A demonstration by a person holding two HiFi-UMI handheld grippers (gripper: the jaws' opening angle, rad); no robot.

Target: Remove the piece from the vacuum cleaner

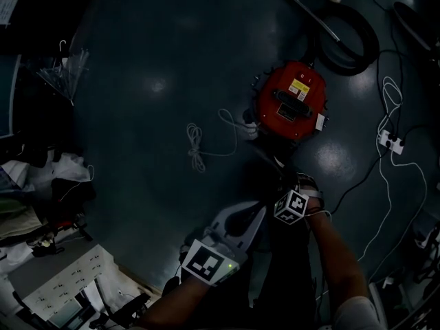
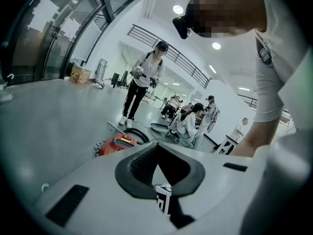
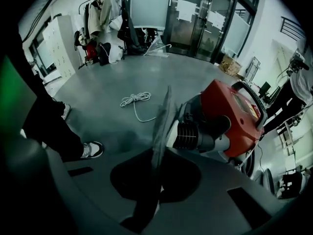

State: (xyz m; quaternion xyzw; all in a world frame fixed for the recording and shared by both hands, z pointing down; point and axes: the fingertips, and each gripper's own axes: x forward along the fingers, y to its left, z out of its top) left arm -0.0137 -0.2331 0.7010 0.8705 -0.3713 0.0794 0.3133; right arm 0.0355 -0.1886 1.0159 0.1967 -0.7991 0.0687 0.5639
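Note:
The red vacuum cleaner stands on the dark floor, its black hose coiled behind it. My right gripper reaches to the vacuum's near side. In the right gripper view its jaws stand pressed together as thin blades, just left of a black ribbed piece on the side of the red body. I see nothing between them. My left gripper hangs lower and further back, away from the vacuum. No jaws show in the left gripper view.
A white cord coil lies left of the vacuum. A power strip with white cables lies at the right. Clothes and clutter fill the left edge. A person stands beyond the vacuum; others sit. A shoe is close by.

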